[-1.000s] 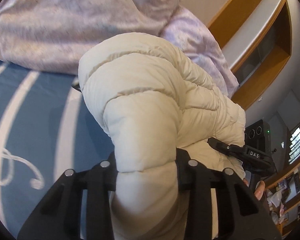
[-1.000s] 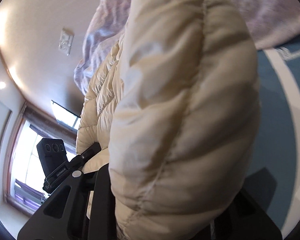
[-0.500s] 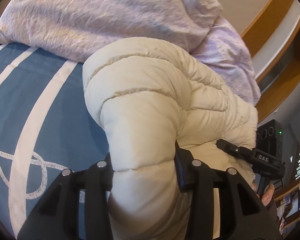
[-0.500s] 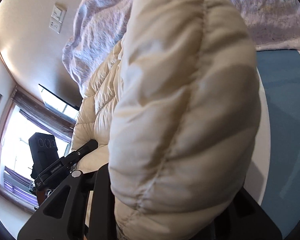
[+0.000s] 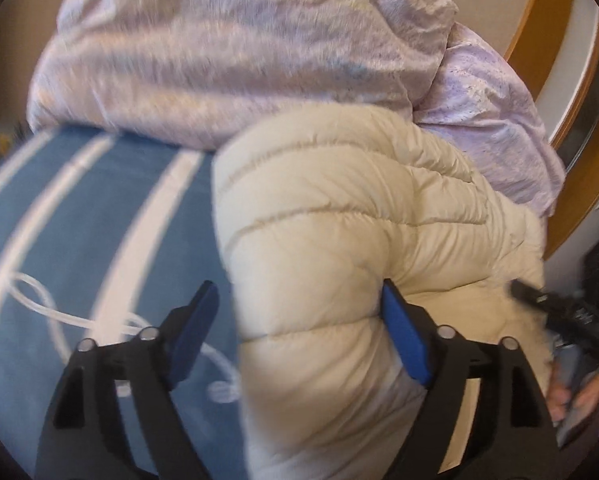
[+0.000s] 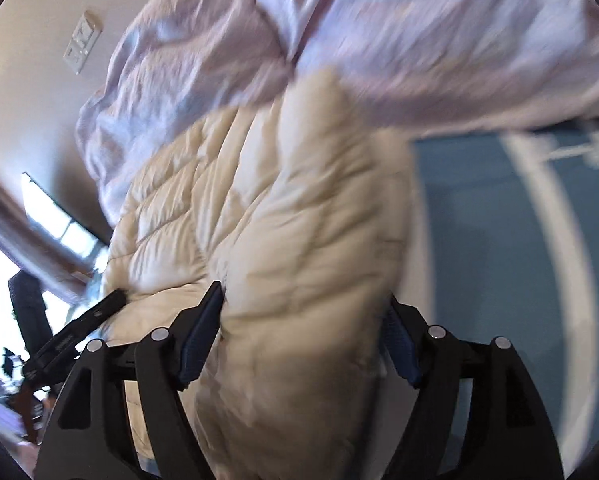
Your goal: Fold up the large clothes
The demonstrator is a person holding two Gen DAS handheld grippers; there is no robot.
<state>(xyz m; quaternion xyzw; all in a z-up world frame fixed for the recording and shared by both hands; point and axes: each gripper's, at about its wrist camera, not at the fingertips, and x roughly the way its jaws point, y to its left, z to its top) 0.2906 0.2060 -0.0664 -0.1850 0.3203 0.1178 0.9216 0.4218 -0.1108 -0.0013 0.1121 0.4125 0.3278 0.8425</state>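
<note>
A cream quilted puffer jacket (image 5: 339,232) lies bunched on the blue bed cover (image 5: 79,216), its far end against a lilac duvet. My left gripper (image 5: 299,320) is open, with its blue pads apart; the jacket's fold sits between the jaws and a gap shows at the left pad. In the right wrist view the jacket (image 6: 299,248) fills the middle. My right gripper (image 6: 303,320) is open too, its jaws spread around the padded fold. The other gripper shows at each view's edge (image 5: 559,312).
A rumpled lilac duvet (image 5: 239,48) is heaped at the head of the bed, also in the right wrist view (image 6: 399,28). The blue cover (image 6: 499,240) has white stripes. Wooden wall trim (image 5: 539,40), a wall switch (image 6: 81,44) and a bright window (image 6: 3,248) surround the bed.
Both grippers have opened and let go of the jacket's folds, which they were clamping before. The jacket has dropped lower onto the bed, toward the duvet.
</note>
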